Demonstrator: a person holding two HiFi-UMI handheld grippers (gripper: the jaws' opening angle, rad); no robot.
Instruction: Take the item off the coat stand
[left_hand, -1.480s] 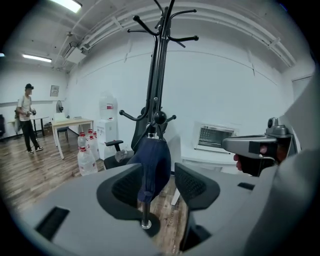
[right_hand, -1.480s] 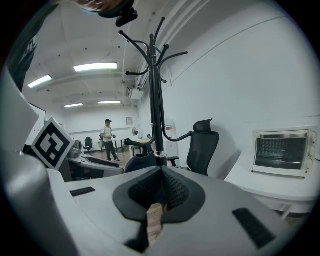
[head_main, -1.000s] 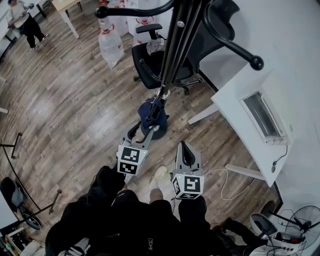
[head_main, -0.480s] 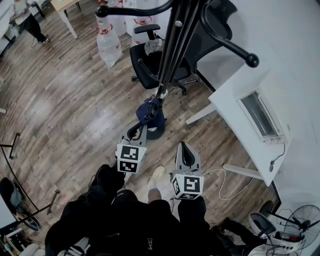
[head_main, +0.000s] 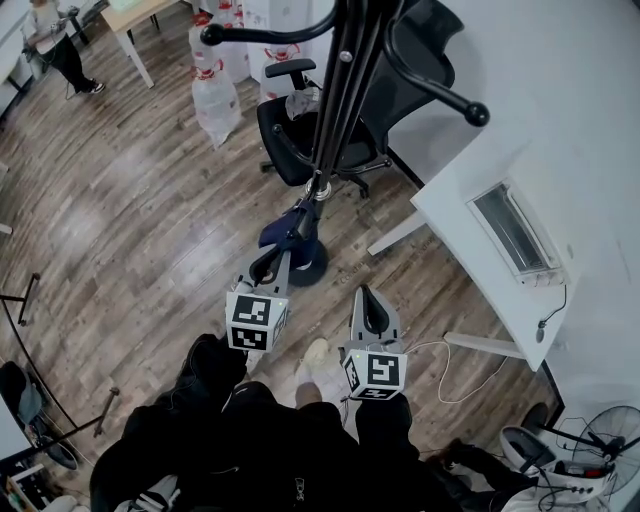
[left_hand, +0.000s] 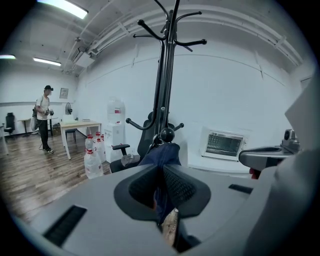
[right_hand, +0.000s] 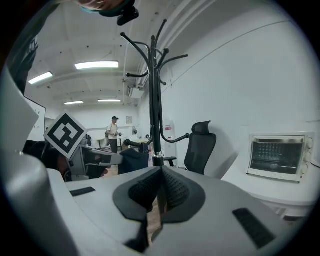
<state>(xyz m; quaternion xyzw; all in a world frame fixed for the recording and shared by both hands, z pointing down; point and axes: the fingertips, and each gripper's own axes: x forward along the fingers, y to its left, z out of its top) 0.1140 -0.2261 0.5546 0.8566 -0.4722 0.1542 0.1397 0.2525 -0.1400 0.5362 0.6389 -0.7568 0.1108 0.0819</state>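
Wooden floor (head_main: 130, 220) runs under your feet. Nearest you, your left gripper (head_main: 287, 243) now pinches the navy cloth (head_main: 274, 234). A second ago its jaws stood wide on either side of that cloth. They have just been closing, and in the left gripper view the fabric is pressed between the ribbed pads (left_hand: 177, 186). The cloth's upper end still sits just under the round knob of a low hook on the black coat stand (head_main: 340, 90).

Your right gripper (head_main: 363, 293) hangs just beside the left, where it was before, jaws pressed together on nothing.

Directly behind the cloth rises the stand's pole, with a second low hook curving off to one side. Behind the stand is a black office chair (head_main: 290, 140). To your right a white desk (head_main: 470, 210) carries a small oven (head_main: 510, 228). Water bottles (head_main: 215, 85) stand further back, and a person (head_main: 50, 40) stands at the far end of the room.
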